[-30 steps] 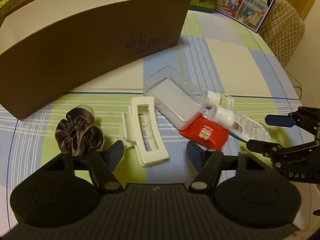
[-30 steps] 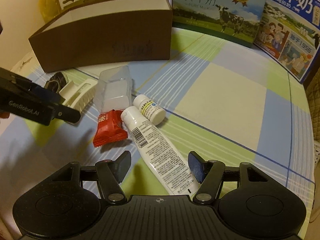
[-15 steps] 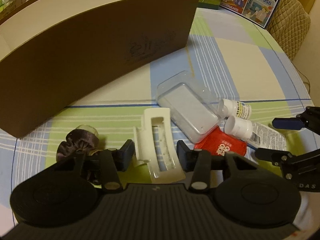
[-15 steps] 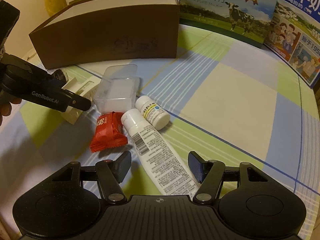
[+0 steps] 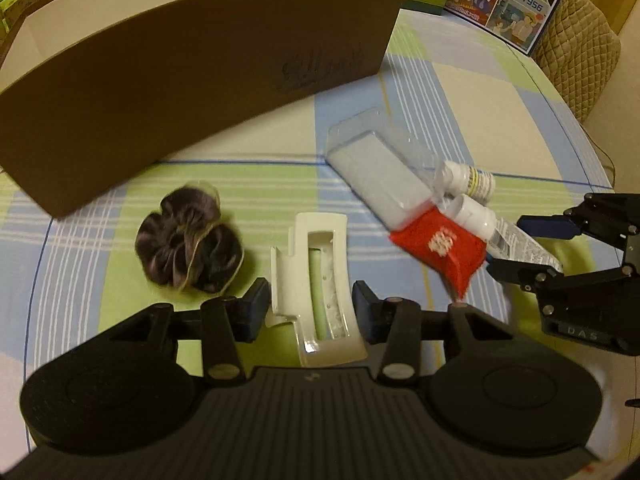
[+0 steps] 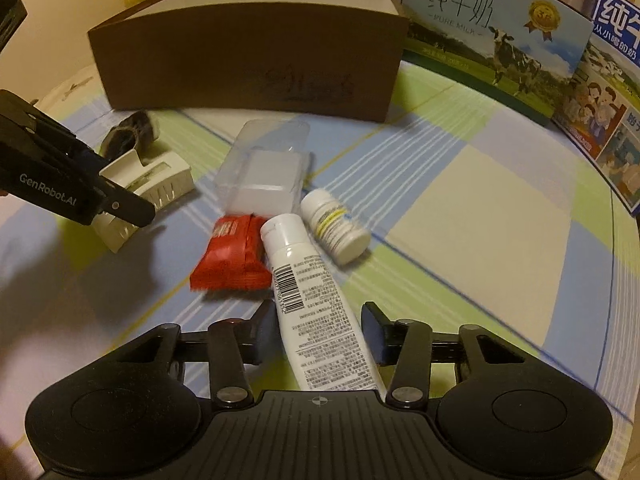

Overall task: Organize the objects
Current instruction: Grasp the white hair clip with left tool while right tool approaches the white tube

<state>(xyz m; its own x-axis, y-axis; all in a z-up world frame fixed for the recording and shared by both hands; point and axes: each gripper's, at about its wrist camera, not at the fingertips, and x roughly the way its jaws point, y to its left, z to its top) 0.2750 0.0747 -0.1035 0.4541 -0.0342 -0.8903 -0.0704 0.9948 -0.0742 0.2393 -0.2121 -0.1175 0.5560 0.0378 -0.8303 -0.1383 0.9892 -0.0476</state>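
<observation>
While both grippers reach down – two things sit between fingers.
Left gripper (image 5: pixel 310 306) squeezes the white hair clip (image 5: pixel 320 280); right gripper (image 6: pixel 320 330) is closing round the white tube (image 6: pixel 316 304) – near the table's (image 6: pixel 480 216) front edge.

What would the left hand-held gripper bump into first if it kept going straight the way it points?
The white hair clip: it already lies between the left hand-held gripper's pads, which look pressed against its sides. Right beneath that is the checked tablecloth. The brown box stands farther ahead.
</observation>
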